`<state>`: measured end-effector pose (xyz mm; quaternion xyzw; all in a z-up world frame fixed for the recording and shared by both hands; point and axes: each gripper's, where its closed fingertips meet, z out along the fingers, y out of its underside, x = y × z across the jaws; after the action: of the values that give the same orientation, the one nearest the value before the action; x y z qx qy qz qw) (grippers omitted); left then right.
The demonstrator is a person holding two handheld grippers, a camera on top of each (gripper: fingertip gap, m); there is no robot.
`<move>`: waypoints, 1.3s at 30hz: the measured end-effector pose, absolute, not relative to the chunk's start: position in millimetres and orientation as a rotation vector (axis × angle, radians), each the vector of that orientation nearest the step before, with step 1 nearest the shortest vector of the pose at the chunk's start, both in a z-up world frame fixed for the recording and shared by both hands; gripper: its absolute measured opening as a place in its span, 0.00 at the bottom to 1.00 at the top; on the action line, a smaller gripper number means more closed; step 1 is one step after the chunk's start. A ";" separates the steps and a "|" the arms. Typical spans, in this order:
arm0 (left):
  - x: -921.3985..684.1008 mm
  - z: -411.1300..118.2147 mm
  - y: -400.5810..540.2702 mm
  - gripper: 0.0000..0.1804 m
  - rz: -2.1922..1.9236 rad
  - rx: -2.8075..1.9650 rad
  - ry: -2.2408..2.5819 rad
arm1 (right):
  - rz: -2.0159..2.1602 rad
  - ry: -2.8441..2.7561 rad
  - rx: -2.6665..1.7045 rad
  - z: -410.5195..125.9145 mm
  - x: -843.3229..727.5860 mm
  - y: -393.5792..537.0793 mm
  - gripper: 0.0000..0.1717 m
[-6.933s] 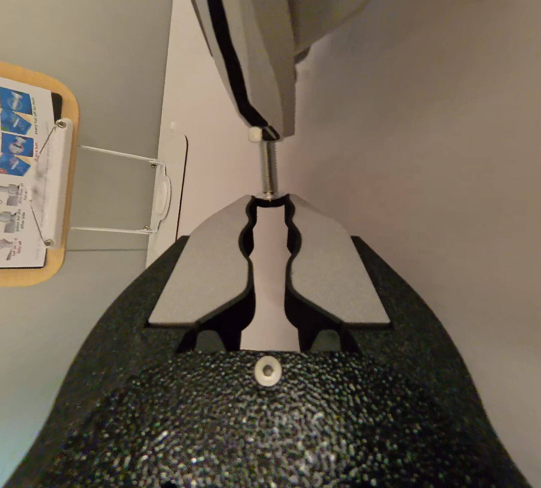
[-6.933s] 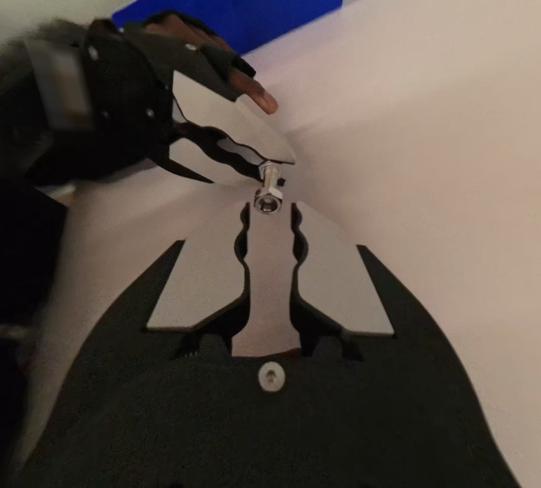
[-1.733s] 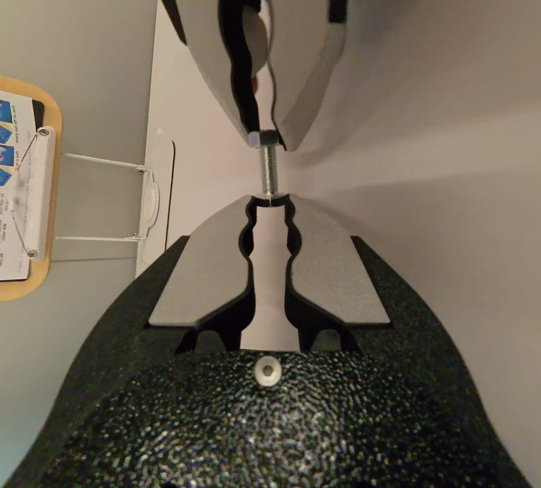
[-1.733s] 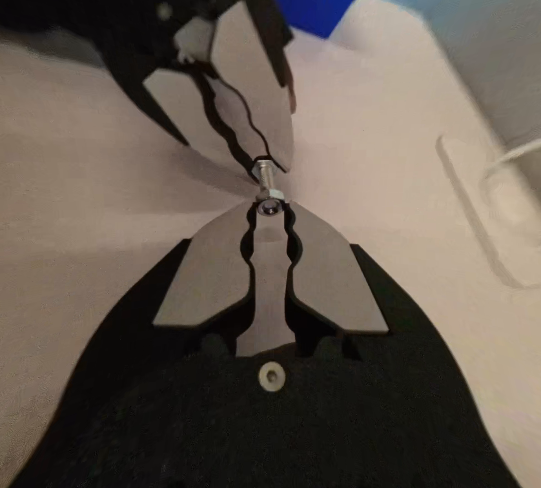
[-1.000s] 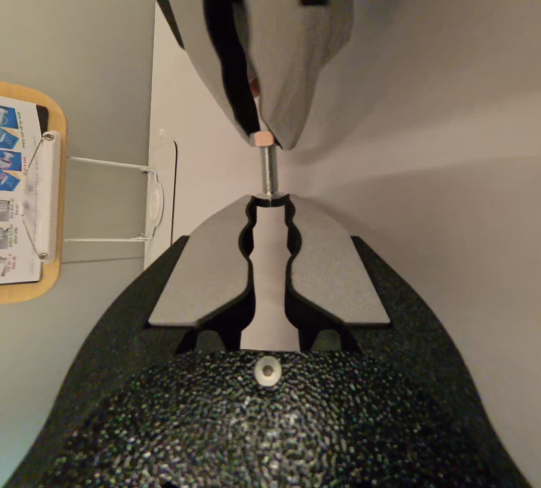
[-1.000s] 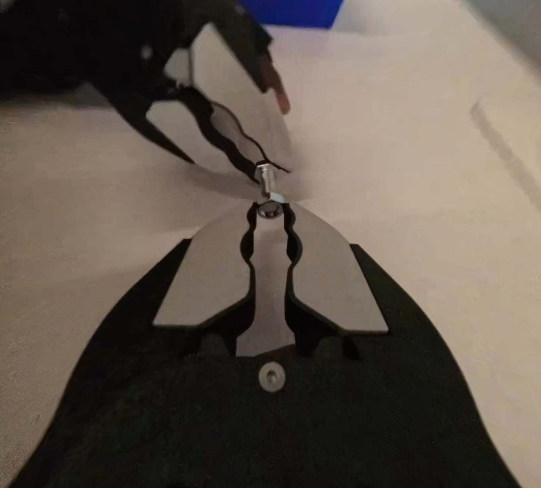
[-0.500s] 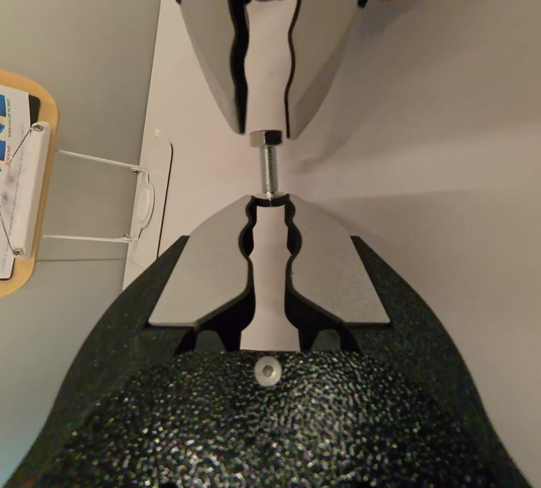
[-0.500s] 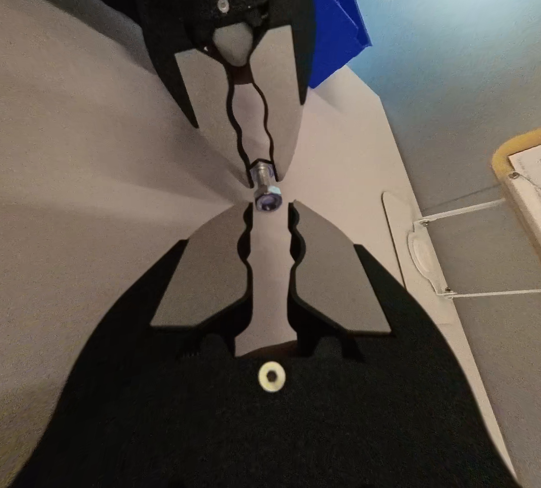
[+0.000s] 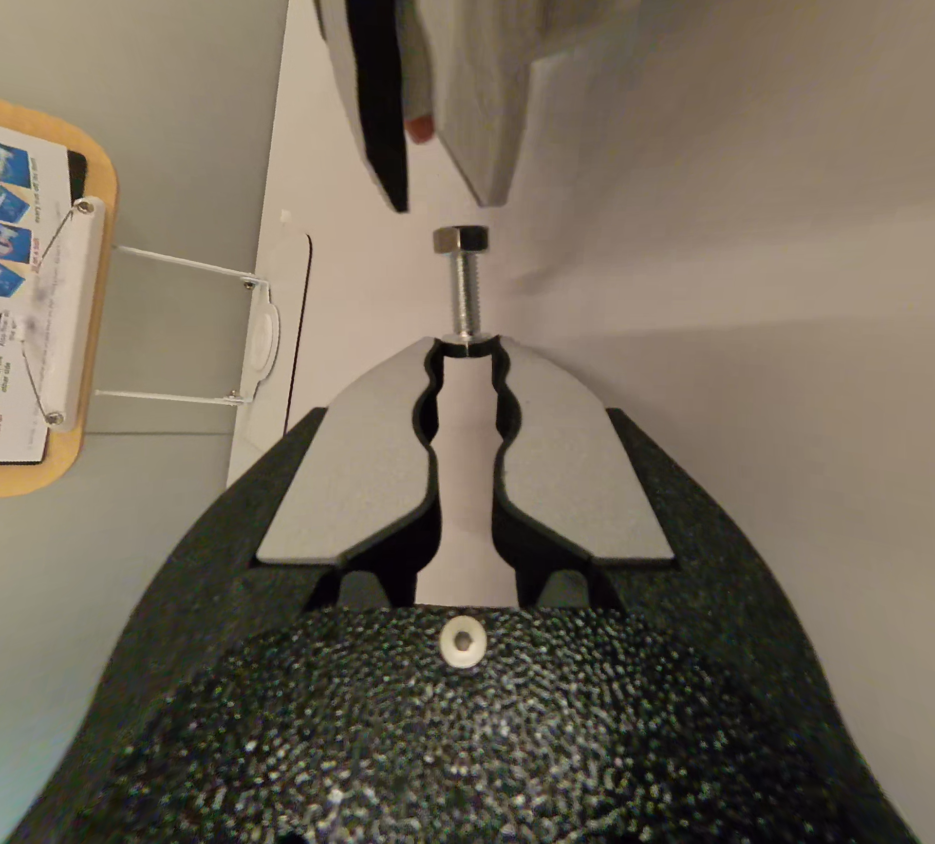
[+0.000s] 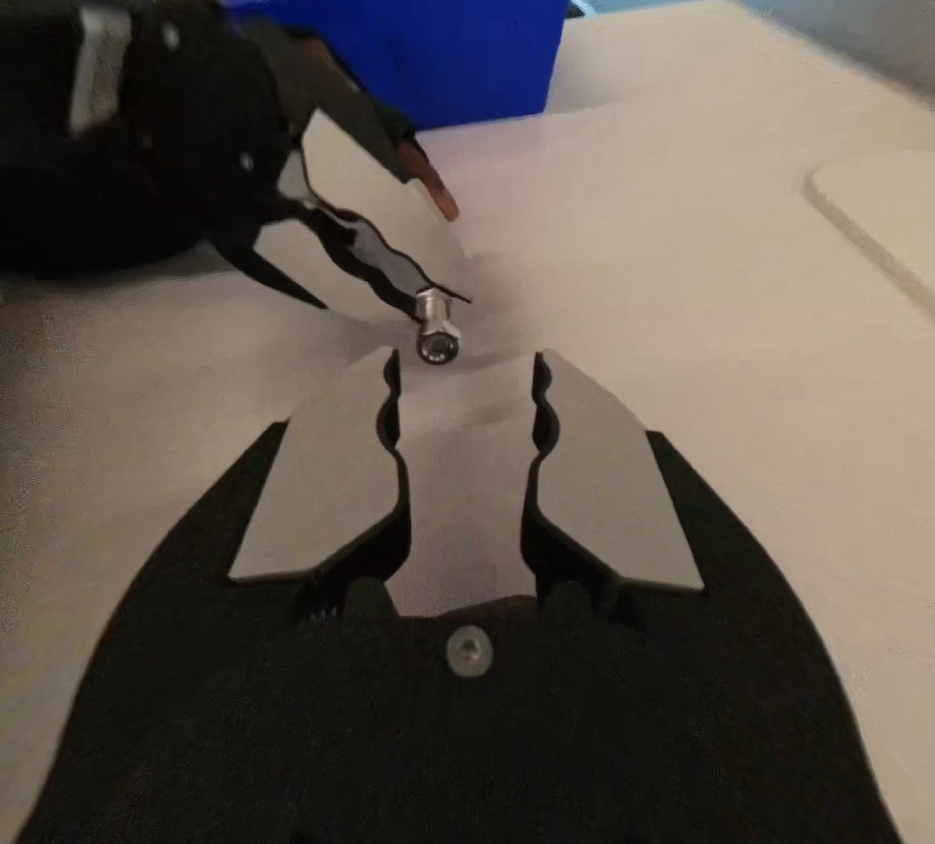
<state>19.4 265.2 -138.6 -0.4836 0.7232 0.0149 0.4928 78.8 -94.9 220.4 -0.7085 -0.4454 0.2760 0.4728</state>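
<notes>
The bolt (image 9: 464, 293) is bright, shiny threaded metal. The left gripper (image 9: 465, 349) has matt grey fingers (image 9: 374, 455) on a rough, pebbled black plastic body. The table (image 9: 708, 364) looks smooth, matt white. The bin (image 10: 430, 35) is blue plastic; the board (image 9: 96, 263) pale wood holding printed paper.

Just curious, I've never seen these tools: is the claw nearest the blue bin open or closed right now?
Open. The right gripper has its two fingers wide apart, and the bolt sits just ahead of them, untouched.

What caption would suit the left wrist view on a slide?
Left claw grips a nut on a silver bolt, while the open right claw hovers just off the bolt's head.
</notes>
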 end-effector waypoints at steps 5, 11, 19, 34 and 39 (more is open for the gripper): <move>22.6 -140.9 259.5 0.10 0.009 -1.162 1.776 | 0.121 -1.453 -1.414 210.1 75.8 -105.7 0.19; 23.8 -149.0 256.8 0.10 0.104 -1.109 1.832 | 0.560 -1.221 -1.876 195.4 73.1 -115.0 0.10; 20.1 -138.0 262.9 0.10 0.048 -1.164 1.755 | 1.000 -0.975 -1.908 223.4 78.8 -112.9 0.24; 27.4 -147.6 250.4 0.10 0.071 -1.091 1.834 | 1.150 -0.855 -2.090 214.4 73.3 -133.0 0.11; 24.1 -141.8 256.1 0.10 0.027 -1.150 1.784 | 1.019 -0.933 -1.892 228.6 84.5 -116.5 0.29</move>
<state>24.1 256.1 -141.8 -0.4728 0.7339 0.0110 0.4876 84.5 -116.5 228.6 -0.7441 -0.3670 0.4006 0.3888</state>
